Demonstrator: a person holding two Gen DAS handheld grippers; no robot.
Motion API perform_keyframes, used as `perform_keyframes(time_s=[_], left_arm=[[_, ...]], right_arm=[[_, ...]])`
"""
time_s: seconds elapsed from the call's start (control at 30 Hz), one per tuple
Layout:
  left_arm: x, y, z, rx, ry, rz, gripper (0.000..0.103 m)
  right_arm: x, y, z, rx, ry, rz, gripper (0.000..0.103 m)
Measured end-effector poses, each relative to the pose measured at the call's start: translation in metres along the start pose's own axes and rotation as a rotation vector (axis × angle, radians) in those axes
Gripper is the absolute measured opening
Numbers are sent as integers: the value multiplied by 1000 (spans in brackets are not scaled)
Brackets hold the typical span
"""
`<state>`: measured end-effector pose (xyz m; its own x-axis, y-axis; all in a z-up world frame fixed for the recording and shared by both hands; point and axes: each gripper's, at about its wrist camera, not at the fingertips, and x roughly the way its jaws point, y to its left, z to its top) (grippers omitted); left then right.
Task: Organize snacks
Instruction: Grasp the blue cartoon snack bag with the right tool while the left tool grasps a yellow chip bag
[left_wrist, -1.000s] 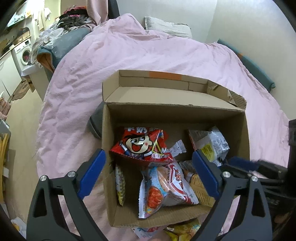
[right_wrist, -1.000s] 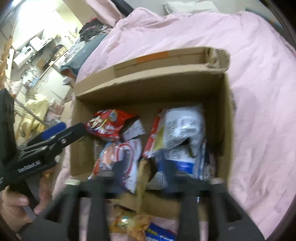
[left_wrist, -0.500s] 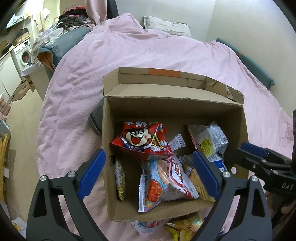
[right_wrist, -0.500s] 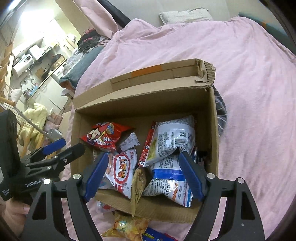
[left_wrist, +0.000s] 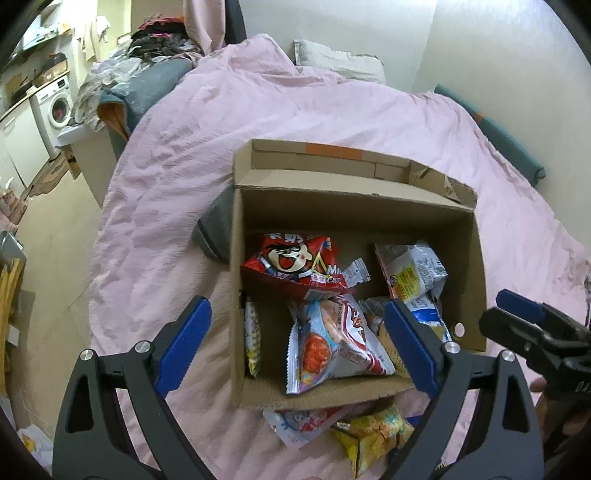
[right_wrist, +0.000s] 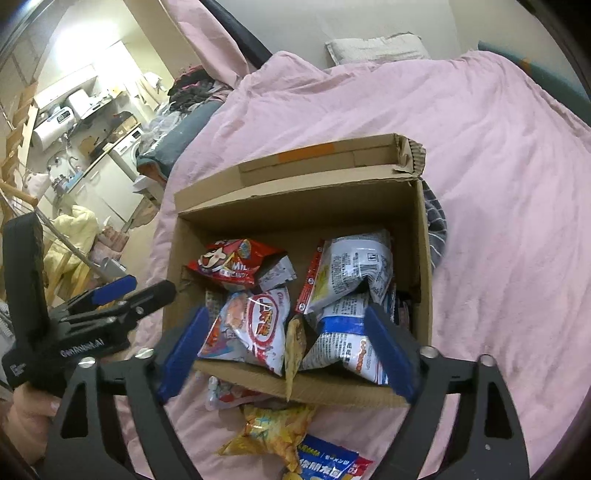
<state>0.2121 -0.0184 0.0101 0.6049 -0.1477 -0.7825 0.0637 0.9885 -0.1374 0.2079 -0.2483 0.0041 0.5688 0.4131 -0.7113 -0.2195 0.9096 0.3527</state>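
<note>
Hovering both tongs above the open brown cardboard box (right_wrist: 424, 266) on the pink bed (left_wrist: 332, 118), I see the left tongs (left_wrist: 295, 343) spread wide and empty; the right tongs (right_wrist: 288, 350) have just been opening — nothing between them. Snack packets fill the box, yet a crinkled yellow packet (right_wrist: 273, 428) lies outside — reaching for it could nudge the box.

A small home: a bed's pink duvet (left_wrist: 295, 122), with a washing machine (left_wrist: 55, 107) nearby.
</note>
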Motion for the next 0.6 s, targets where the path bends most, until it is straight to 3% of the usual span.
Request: perform_keyframes(time_s=[0.27,0.4,0.6], left_arm=[[-35,19,-23,-73,-35,7,96],[-45,21,-39,-91,-32,0,102],[-38,22,-65,-81,45,31,102]], right_arm=[[-20,0,-26,25,3,-20,93],[-32,-1,-37,34,-4,-20,102],[-40,-17,-57,87,25,-26,102]])
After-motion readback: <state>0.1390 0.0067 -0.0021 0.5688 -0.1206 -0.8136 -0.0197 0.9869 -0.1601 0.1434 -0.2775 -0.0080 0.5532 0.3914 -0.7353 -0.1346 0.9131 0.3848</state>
